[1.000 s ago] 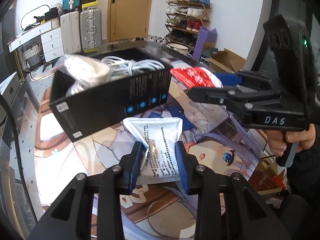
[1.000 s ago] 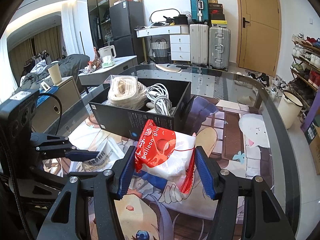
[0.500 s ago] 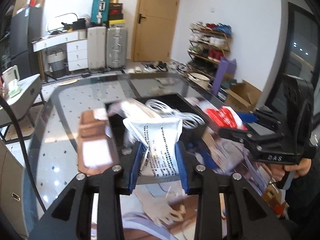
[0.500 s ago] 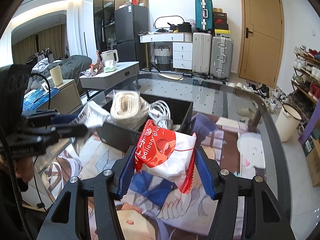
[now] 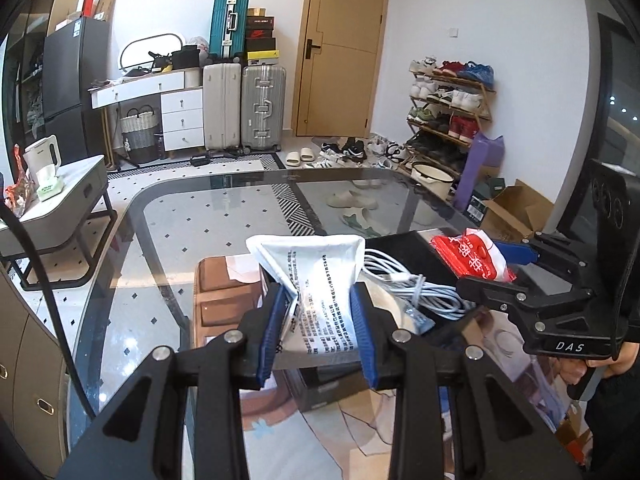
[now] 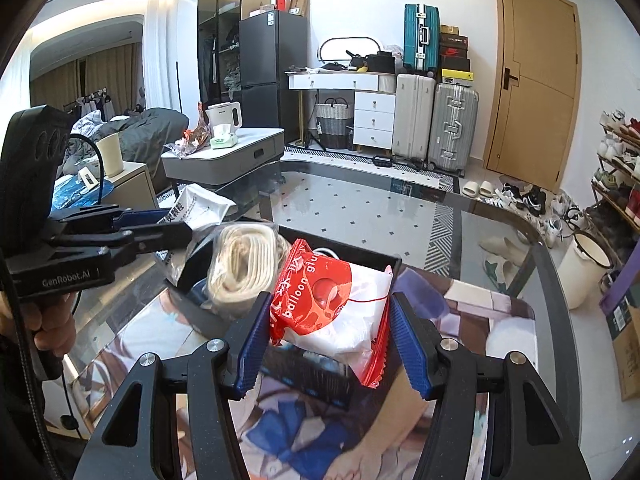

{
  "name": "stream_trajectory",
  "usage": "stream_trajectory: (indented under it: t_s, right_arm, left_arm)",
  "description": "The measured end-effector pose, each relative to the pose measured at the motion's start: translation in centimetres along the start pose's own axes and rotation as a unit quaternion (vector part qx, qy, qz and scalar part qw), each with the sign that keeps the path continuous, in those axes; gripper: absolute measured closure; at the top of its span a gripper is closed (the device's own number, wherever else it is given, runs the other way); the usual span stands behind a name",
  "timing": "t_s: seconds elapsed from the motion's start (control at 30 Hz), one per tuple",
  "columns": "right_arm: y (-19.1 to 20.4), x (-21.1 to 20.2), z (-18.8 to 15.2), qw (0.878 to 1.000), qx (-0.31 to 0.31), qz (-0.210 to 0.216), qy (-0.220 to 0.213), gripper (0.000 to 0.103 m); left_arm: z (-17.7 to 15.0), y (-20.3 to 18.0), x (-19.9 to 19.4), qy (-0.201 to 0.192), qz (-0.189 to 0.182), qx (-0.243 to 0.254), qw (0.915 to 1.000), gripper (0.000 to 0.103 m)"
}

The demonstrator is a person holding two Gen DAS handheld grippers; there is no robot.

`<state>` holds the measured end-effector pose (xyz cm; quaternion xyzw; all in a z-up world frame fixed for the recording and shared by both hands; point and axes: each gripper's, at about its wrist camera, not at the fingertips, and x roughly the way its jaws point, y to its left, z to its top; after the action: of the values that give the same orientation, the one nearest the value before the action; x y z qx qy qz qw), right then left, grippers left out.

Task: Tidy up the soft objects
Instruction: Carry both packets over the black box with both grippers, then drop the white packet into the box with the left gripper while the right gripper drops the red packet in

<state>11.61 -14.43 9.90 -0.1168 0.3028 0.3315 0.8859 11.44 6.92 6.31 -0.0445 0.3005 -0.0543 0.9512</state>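
white pouch: crinkly plastic | table: glossy glass | fingers: ribbed blue pads

White printed pouch and red-white balloon bag apparently above black box.

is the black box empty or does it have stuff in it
Not empty: the black box holds a bundle of cream rope and coiled white cables.
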Motion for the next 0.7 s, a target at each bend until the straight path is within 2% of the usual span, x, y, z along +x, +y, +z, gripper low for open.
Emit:
stream_trajectory:
  t_s: [0.4,0.7]
  right_arm:
    - [0.1,3.8,1.4,1.0,-0.006,0.001,0.016,0.044]
    - [0.2,6.1,1.1,0.999,-0.018,0.002,0.038,0.044]
  left_arm:
    - [0.3,-0.7,3.1,0.024,-0.013,0.01,0.9996,0.071]
    - [0.2,-1.4,4.5,0.039,-0.016,0.022,0.9989,0.071]
